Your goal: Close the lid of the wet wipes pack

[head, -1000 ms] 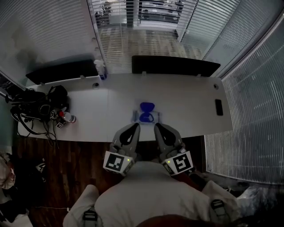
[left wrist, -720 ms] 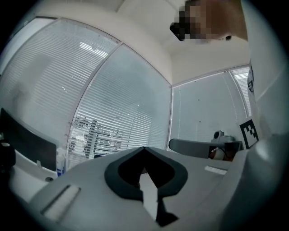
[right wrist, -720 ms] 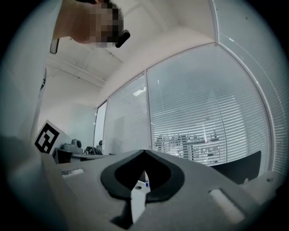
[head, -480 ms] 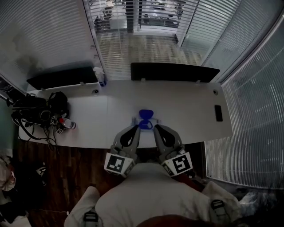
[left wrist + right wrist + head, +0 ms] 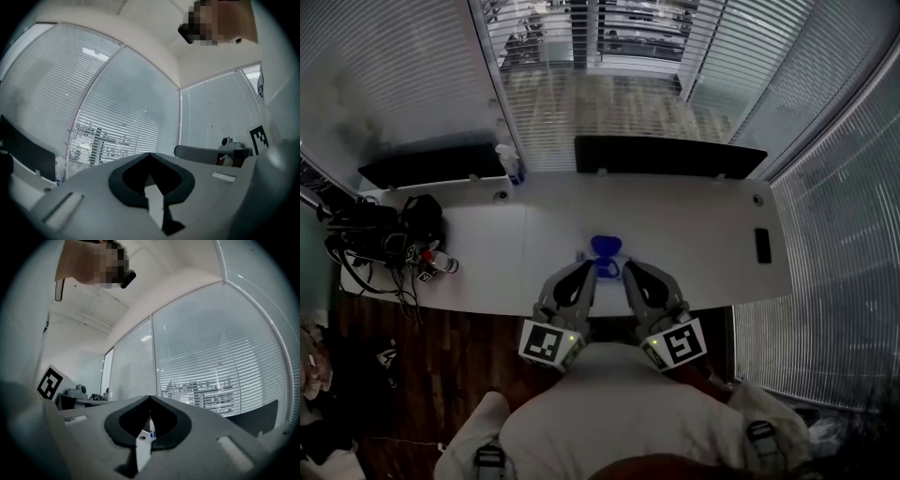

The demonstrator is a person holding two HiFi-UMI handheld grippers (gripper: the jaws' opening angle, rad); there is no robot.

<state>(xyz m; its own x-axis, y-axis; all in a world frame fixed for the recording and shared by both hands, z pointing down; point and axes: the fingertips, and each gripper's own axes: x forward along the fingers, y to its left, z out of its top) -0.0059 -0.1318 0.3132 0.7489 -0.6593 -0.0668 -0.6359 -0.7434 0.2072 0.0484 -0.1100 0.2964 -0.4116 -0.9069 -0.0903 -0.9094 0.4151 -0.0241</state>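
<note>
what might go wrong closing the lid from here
1. The blue flip lid stands open on the wet wipes pack, near the front edge of the white table; a push may slide the pack instead of snapping it shut.
2. The left gripper and right gripper, both shut, crowd the pack and might knock it.

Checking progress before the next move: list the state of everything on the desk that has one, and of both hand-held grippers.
Lid: open, standing up from the wipes pack.
Left hand-held gripper: shut, empty, above the desk's near edge.
Right hand-held gripper: shut, empty, beside the left one.
Spray bottle: upright.
Phone: lying flat.
</note>
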